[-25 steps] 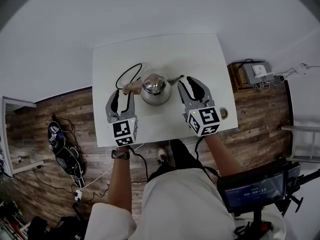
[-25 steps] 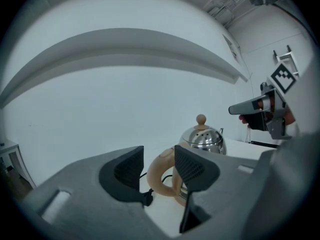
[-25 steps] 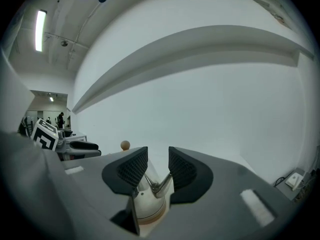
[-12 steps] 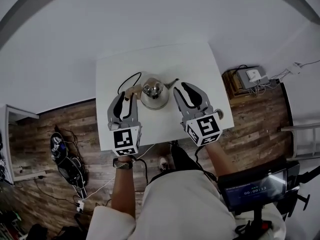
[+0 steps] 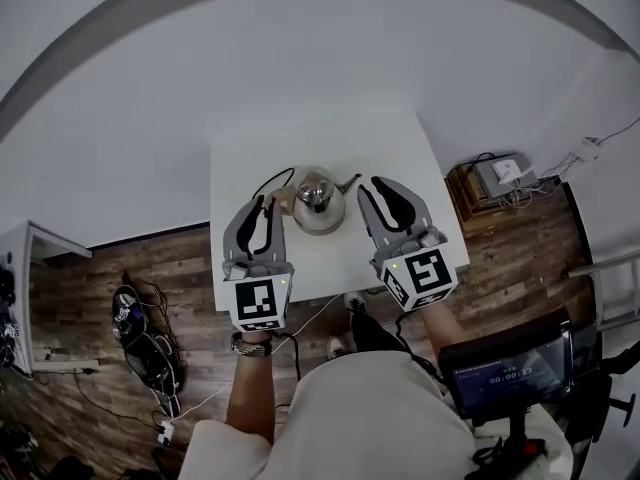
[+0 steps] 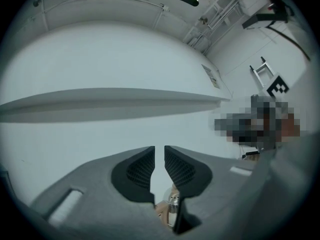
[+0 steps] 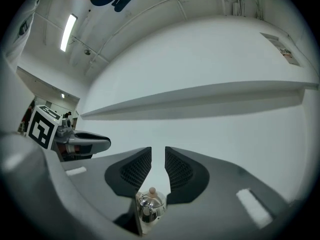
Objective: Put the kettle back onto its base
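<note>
Your left tool (image 5: 265, 208), right tool (image 5: 380, 190): empty, jaws just closing to slits, 9 and 3 o'clock of shiny steel kettle (image 5: 318, 201); white counter (image 5: 380, 143) in head view only.

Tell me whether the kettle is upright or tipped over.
Upright. The kettle stands on the white table, and in the right gripper view its lid knob sits on top, pointing straight up.

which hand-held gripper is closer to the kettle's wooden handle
Left. The left hand-held gripper hangs close by the wooden handle; the right hand-held gripper is across the kettle, near its spout. Both have just been closing their jaws, with nothing between them.
</note>
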Available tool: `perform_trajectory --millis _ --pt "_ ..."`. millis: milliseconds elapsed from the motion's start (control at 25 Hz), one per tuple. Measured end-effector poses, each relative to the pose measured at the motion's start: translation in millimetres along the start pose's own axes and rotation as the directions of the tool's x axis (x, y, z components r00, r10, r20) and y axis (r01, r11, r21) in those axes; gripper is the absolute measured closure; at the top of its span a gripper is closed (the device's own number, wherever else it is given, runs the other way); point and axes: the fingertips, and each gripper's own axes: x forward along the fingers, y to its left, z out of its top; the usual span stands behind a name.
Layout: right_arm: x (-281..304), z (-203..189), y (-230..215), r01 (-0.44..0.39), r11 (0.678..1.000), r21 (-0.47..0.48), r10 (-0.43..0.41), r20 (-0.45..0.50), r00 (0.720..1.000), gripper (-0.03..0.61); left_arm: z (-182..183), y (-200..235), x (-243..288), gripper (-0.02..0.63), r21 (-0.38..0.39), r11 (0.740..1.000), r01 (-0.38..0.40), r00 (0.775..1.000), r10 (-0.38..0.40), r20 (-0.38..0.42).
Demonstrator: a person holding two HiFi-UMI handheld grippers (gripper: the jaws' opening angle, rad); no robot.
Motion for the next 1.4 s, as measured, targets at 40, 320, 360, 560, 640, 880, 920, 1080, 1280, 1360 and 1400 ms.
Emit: perform_trajectory --millis 40,320,360,560,640,880,920,1080,1280,1360,1400 --pt "-1 4 0 0.001 1.0 -0.003 -0.001 0.004 1.0 0.494 5 0 -1 0.551 0.004 1.0 0.002 1.0 -0.002 0.007" --pt "-9 23 1 0.02 1.0 -0.017 -0.019 0.016 1.0 0.532 35 0 -15 0.591 -0.009 1.0 -0.001 0.999 0.002 0.05" --pt "-13 28 1 0.023 1.0 -0.016 -0.023 0.02 1.0 0.537 40 -1 -19 0.594 -0.01 1.0 -0.002 0.999 0.002 0.054" --pt "-24 43 1 0.031 0.999 -0.013 -0.03 0.034 0.999 0.56 54 -4 -28 0.606 -0.012 1.0 -0.001 0.998 0.002 0.059" --pt "-24 46 -1 0.035 0.999 -0.011 -0.035 0.035 0.999 0.575 58 -5 -27 0.607 0.0 1.0 0.004 0.998 -0.004 0.064" --pt "-24 49 -3 0.036 0.999 -0.021 -0.036 0.019 0.999 0.577 67 -8 -23 0.607 0.012 1.0 0.022 0.997 -0.023 0.069" --pt "-25 49 -3 0.037 0.999 -0.027 -0.036 0.02 0.999 0.578 67 -9 -22 0.607 0.013 1.0 0.025 0.997 -0.025 0.069" --pt "-25 51 -4 0.033 0.999 -0.041 -0.032 0.027 0.999 0.578 66 -13 -19 0.607 0.013 0.999 0.032 0.997 -0.033 0.069" --pt "-25 52 -5 0.036 0.999 -0.038 -0.035 0.03 0.999 0.578 65 -15 -17 0.607 0.009 0.999 0.041 0.997 -0.042 0.067" --pt "-25 52 -5 0.035 0.999 -0.037 -0.034 0.029 0.999 0.578 65 -16 -18 0.607 0.007 0.999 0.042 0.997 -0.042 0.066" --pt "-25 51 -5 0.034 0.999 -0.037 -0.033 0.026 0.999 0.578 64 -16 -18 0.607 0.005 0.999 0.042 0.997 -0.043 0.065"
